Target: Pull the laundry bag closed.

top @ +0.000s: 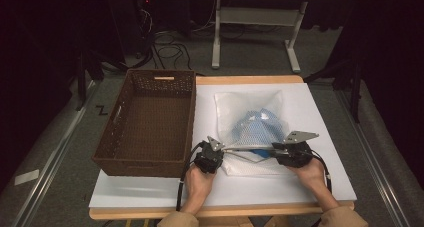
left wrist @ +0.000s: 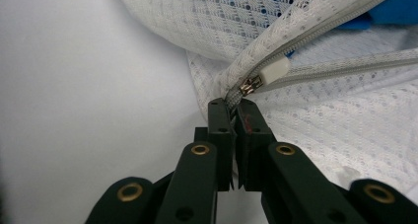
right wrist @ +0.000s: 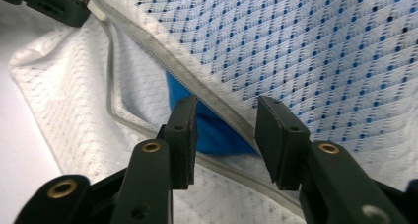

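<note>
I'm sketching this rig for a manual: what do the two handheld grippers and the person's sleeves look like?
Both the left gripper and the right gripper are black, each topped by a grey three-cornered plate and trailing a black cable. Their jaws are flat black blocks on arms with brass-ringed rivets. The sleeves are tan.

Before you stands a wooden table (top: 250,80) topped with a white board (top: 320,117) that covers nearly its whole surface. On the board's left part sits a dark brown woven basket (top: 117,137), overhanging the left edge. Just right of it lies a white mesh laundry bag (top: 240,107), flat on the board, with blue cloth (top: 257,127) inside.
</note>
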A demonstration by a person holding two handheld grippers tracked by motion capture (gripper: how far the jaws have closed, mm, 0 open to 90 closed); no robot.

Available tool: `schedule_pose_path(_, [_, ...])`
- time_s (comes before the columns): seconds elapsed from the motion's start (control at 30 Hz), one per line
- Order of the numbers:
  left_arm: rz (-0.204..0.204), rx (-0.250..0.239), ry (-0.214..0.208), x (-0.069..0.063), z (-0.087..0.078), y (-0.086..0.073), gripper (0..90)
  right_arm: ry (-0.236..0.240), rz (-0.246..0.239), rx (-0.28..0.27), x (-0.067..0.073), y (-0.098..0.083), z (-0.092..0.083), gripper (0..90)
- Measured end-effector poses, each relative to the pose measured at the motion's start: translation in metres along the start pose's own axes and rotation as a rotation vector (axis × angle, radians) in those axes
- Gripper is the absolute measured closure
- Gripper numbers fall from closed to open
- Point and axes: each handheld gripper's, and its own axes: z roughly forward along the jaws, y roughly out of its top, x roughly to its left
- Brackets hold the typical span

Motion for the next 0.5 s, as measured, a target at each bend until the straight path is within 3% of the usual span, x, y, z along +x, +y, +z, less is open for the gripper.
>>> schedule_pose_path(0.1, [-0.004, -0.012, -0.002, 0.0, -0.002, 0.0, 86.6, 0.027, 0.02, 0.007, 0.001, -0.001, -0.001, 72.0])
schedule_pose_path(0.2, [0.002, -0.017, -0.002, -0.003, -0.005, 0.004, 86.6, 0.041, 0.008, 0.025, 0.004, -0.001, -0.003, 77.9])
schedule_pose_path(0.5, [0.064, -0.023, 0.013, -0.011, -0.013, 0.011, 86.6, 0.066, -0.02, 0.013, 0.015, 0.005, 0.001, 77.0])
